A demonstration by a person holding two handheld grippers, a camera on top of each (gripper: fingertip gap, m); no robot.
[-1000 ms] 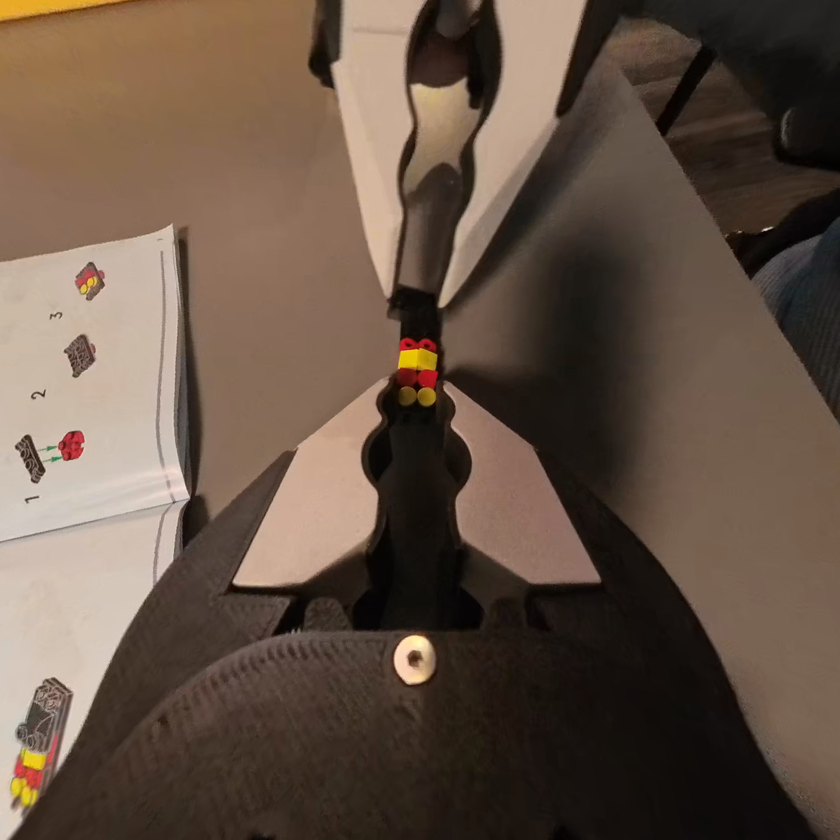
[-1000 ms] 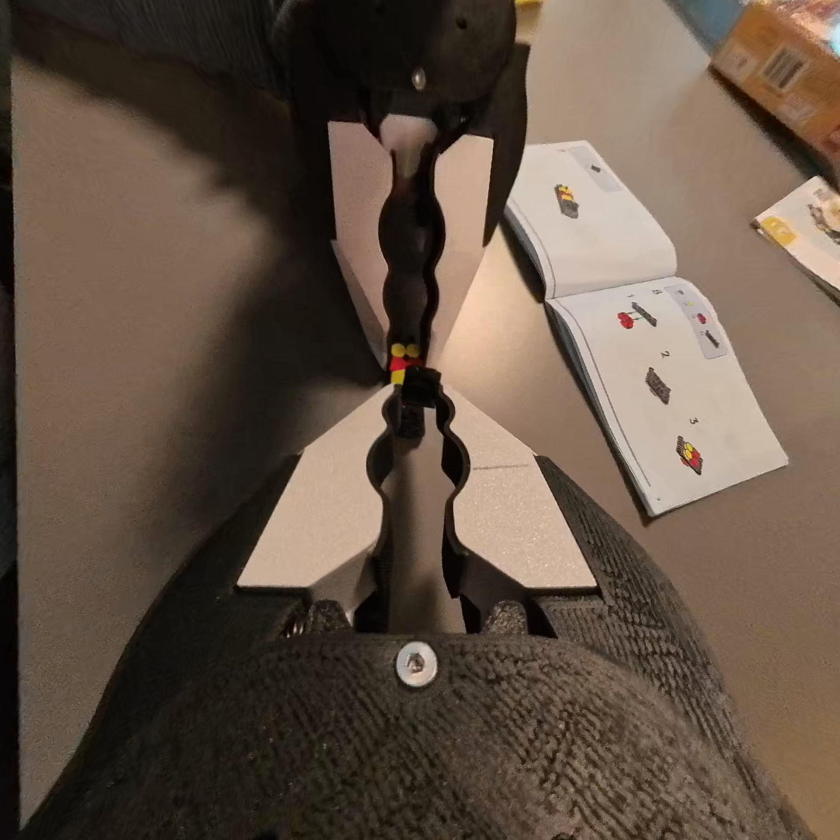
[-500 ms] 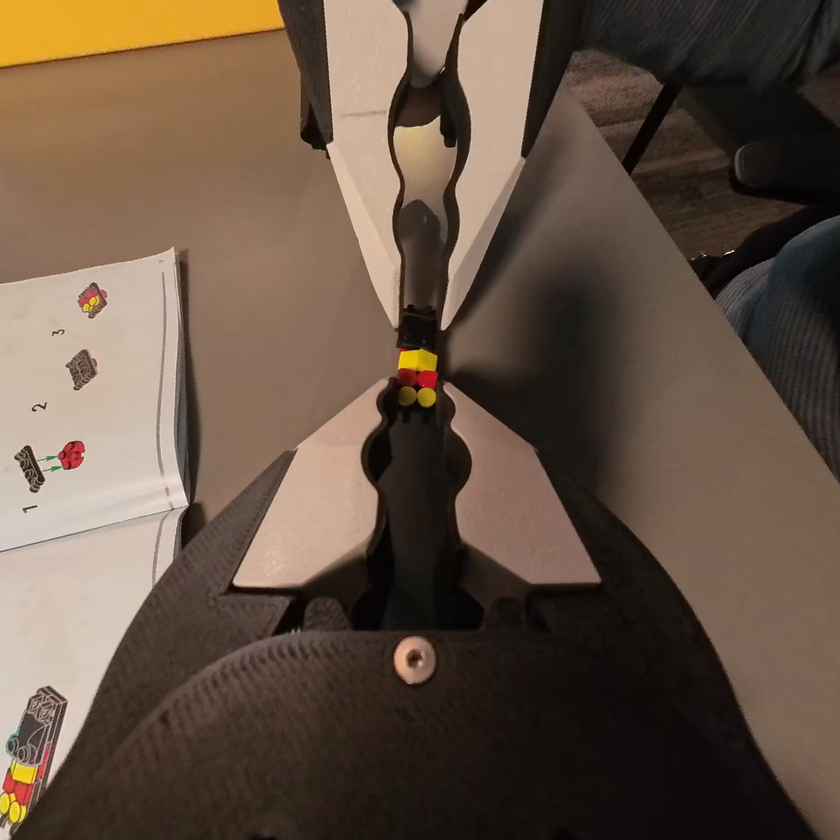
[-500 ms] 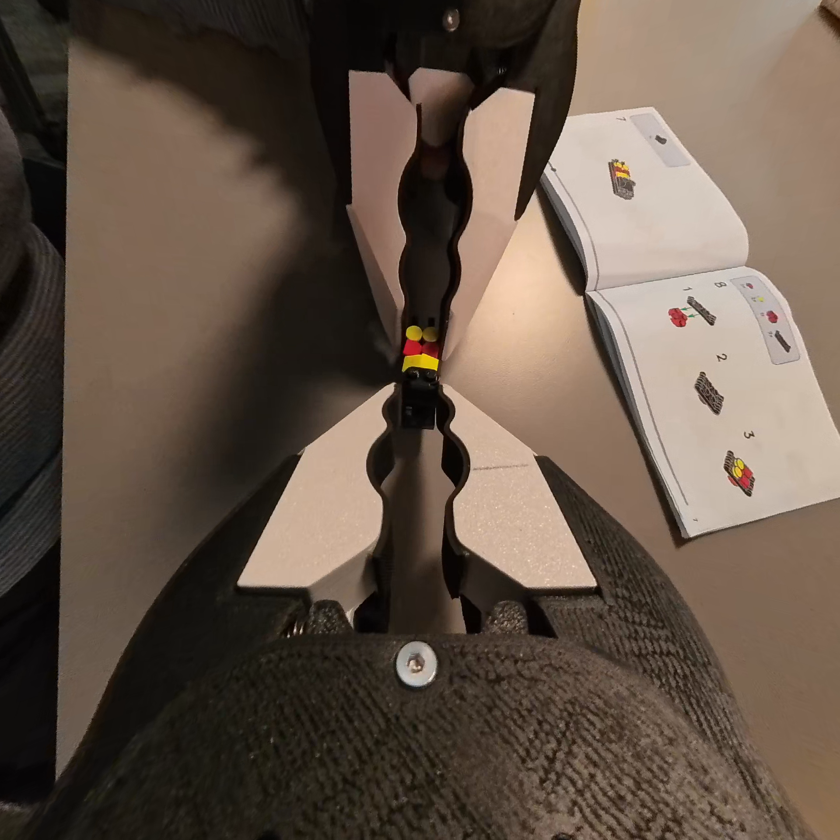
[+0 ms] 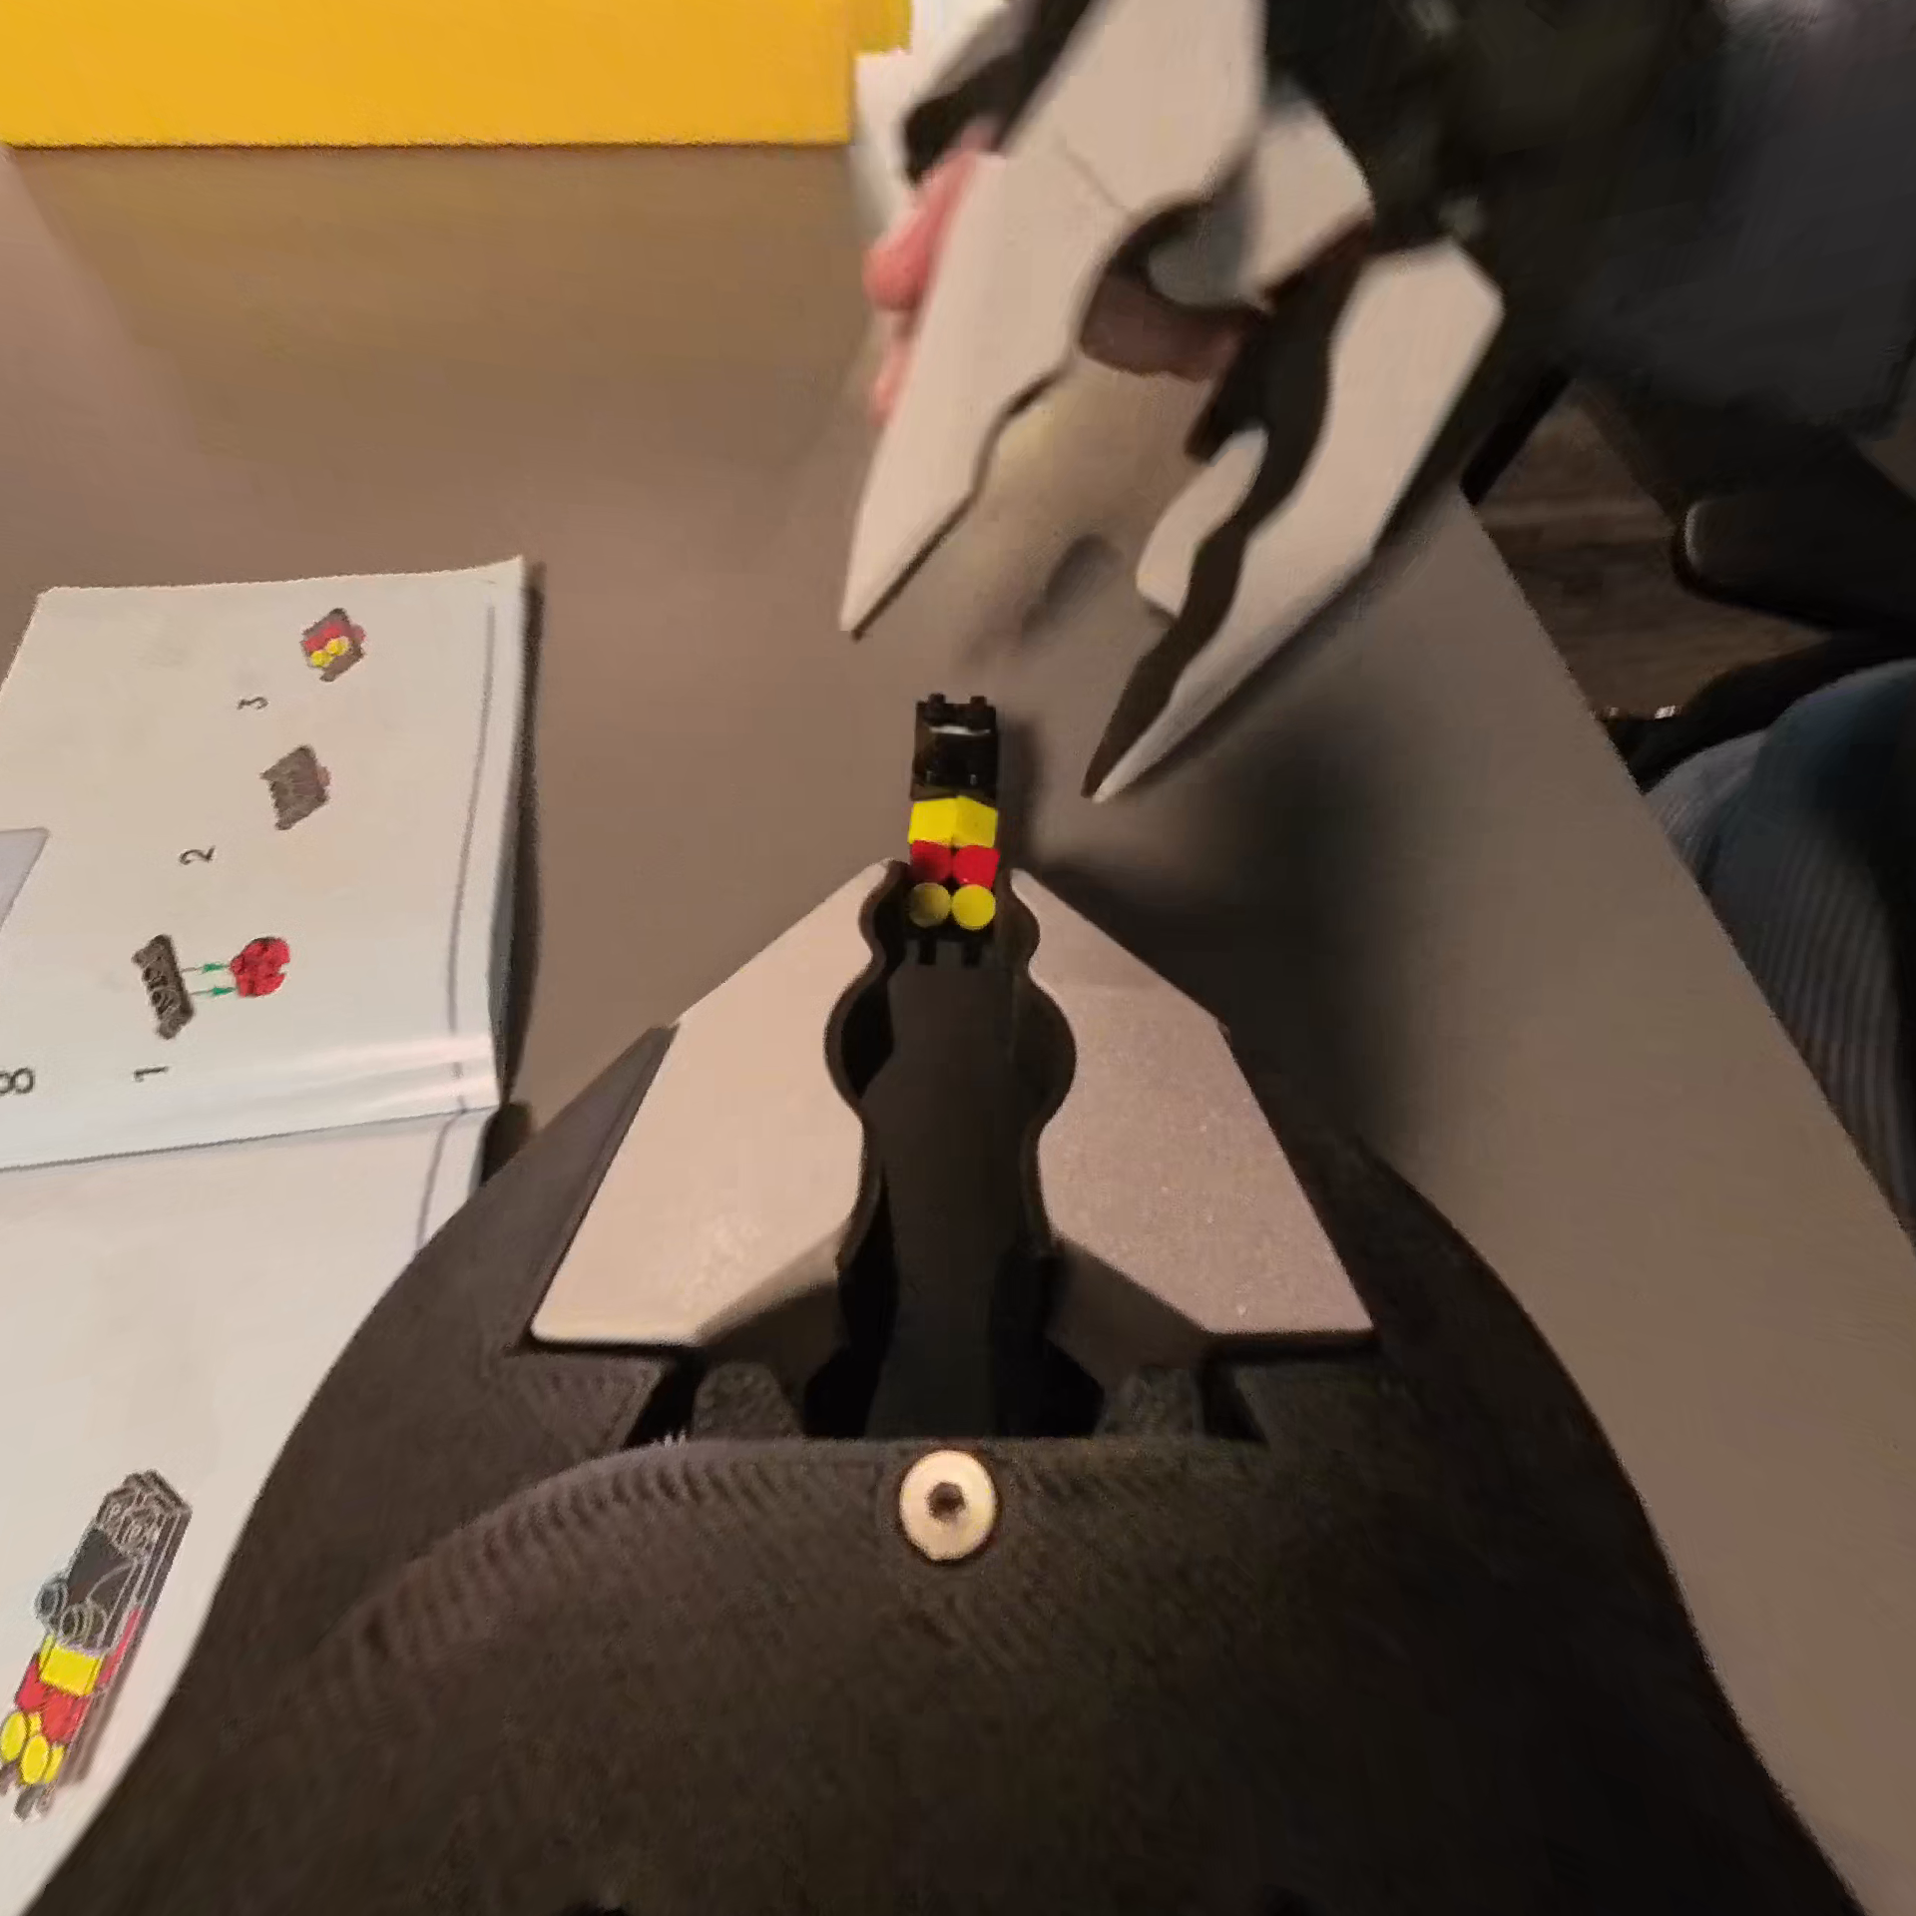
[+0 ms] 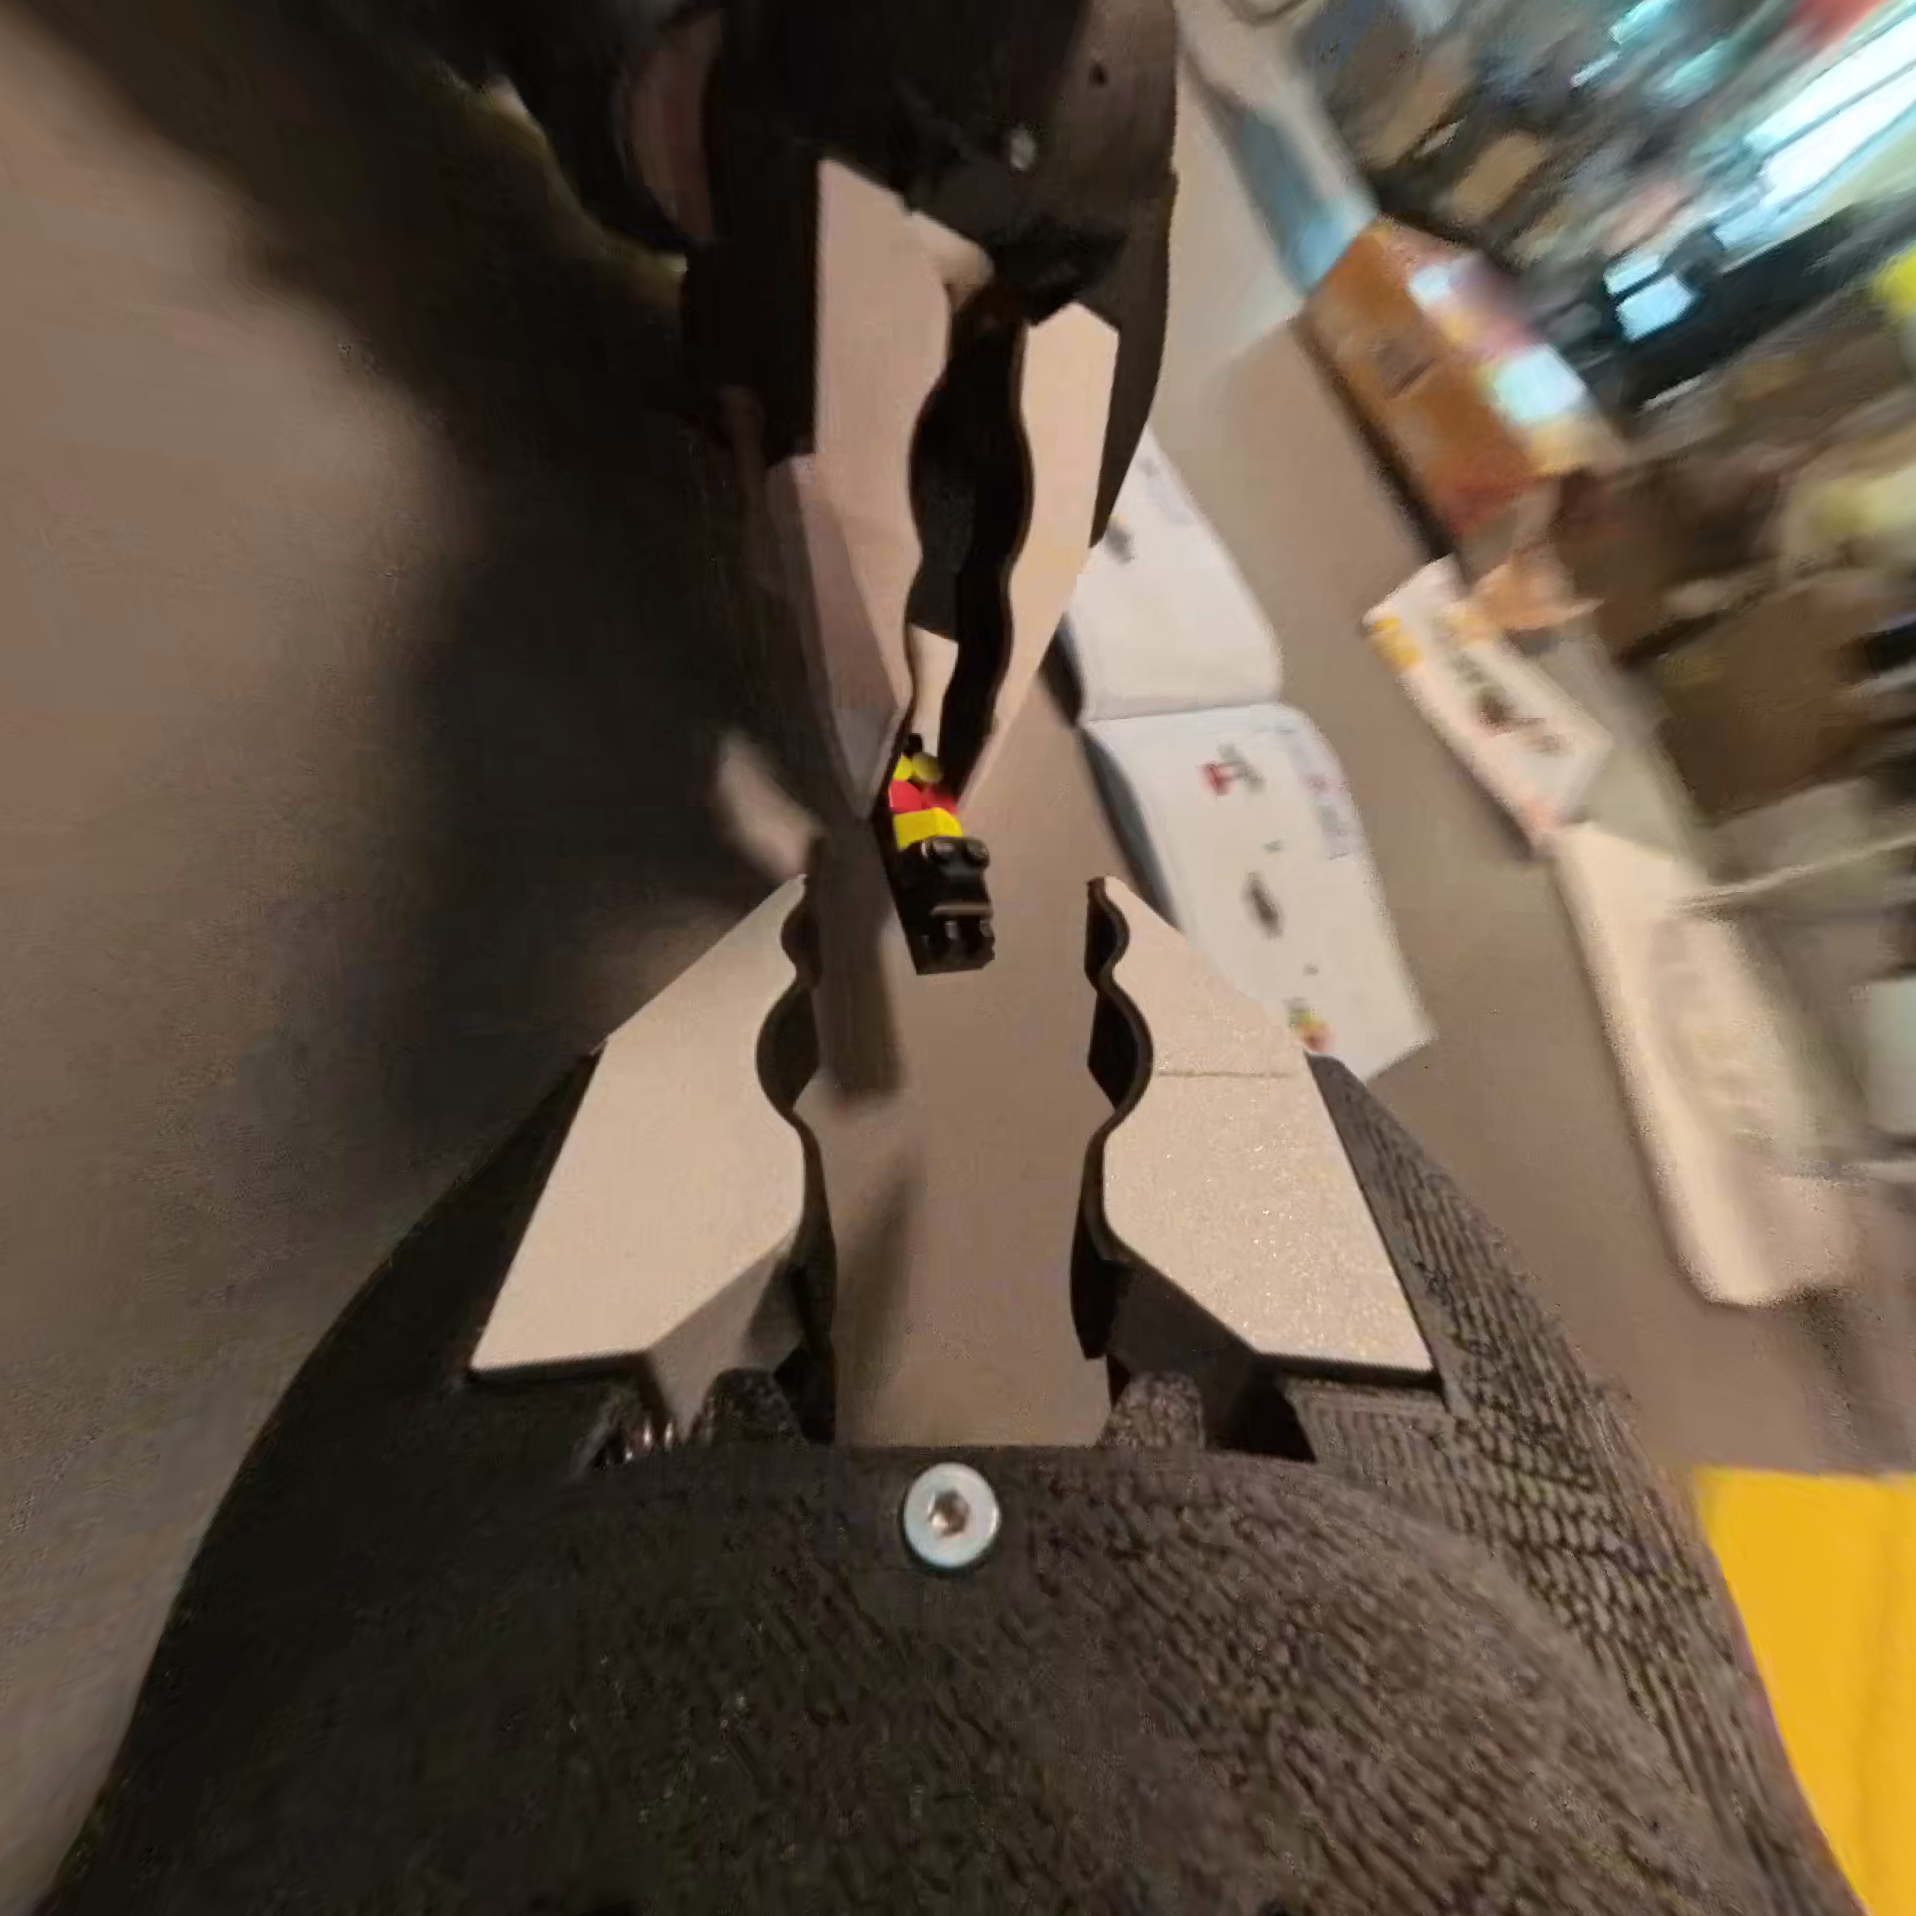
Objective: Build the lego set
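A small lego assembly (image 5: 954,819) has a black plate base with yellow round studs, red pieces, a yellow brick and a black piece at its far end. My left gripper (image 5: 952,912) is shut on its near end and holds it above the table. It also shows in the right wrist view (image 6: 938,861), held by the left gripper (image 6: 923,767). My right gripper (image 6: 949,902) is open and empty, its jaws apart just short of the assembly's black end. In the left wrist view the right gripper (image 5: 975,715) is blurred, above and to the right of the assembly.
An open instruction booklet (image 5: 259,861) lies on the brown table (image 5: 518,435) to the left, also in the right wrist view (image 6: 1244,829). A yellow box (image 5: 415,73) stands at the far edge. Blurred boxes (image 6: 1452,363) and leaflets (image 6: 1493,684) lie at the right. The table edge (image 5: 1617,778) runs along the right. Both grippers' tips are close together, under 4 cm apart.
My right gripper has let go of the black piece, opened and pulled back up to the right. The black piece stays on the assembly in my left gripper.
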